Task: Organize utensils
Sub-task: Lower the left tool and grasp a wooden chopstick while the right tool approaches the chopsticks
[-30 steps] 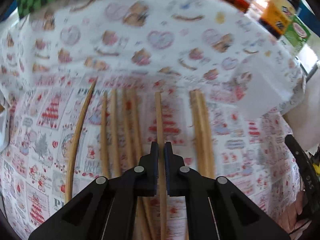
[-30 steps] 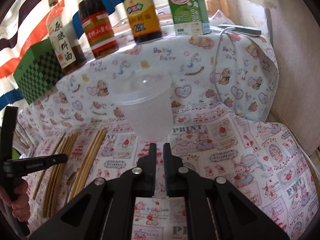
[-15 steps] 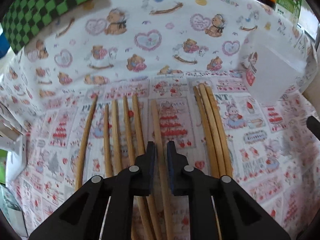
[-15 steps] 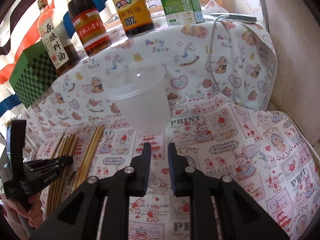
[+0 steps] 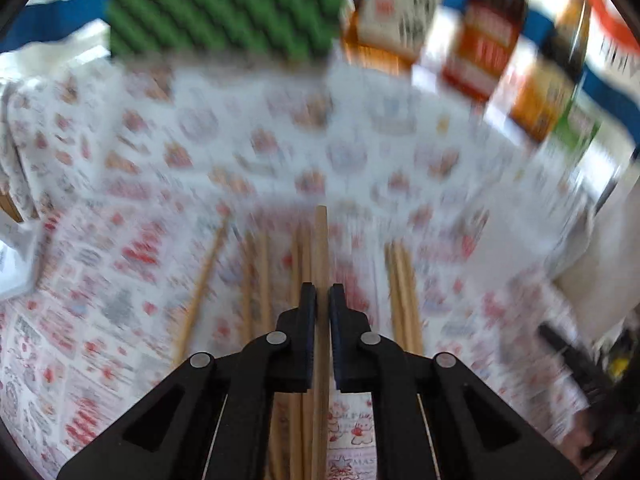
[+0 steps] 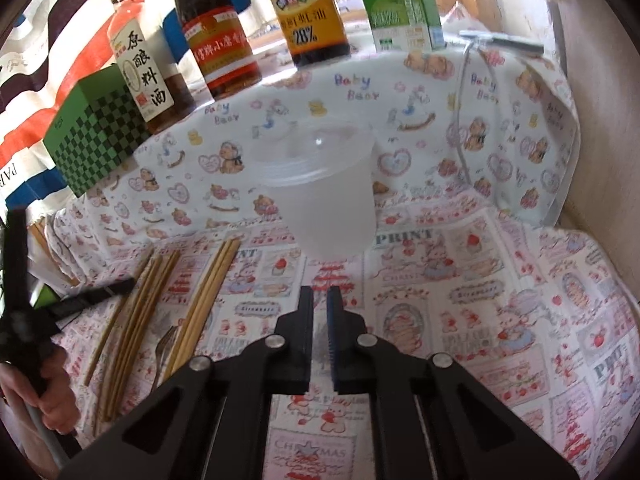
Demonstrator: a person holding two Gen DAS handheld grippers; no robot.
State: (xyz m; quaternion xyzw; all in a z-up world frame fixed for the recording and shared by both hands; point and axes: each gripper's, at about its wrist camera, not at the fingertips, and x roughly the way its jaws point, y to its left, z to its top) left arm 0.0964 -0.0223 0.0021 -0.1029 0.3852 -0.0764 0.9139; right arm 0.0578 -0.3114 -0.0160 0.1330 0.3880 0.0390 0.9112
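Between the closing jaws of the left gripper [image 5: 322, 300] one slim wooden chopstick [image 5: 320, 248] is clamped above the others on the desk [image 6: 500, 280]; it should be kept level toward the translucent plastic cup [image 6: 324, 196]. The right gripper [image 6: 320, 300], also closing, is empty.

A dark sauce bottle [image 6: 306, 12] at the back of the desk carries a yellow label with "28%" in bold under Chinese characters, and a pale bottle [image 6: 138, 68] to its left has a white label with large black Chinese characters. The printed cloth [image 6: 500, 280] reads "Baby Bear" near the bottles, with "PRINT" and part of "CHRISTMAS" on its nearer panels. The left wrist view is too blurred to read.
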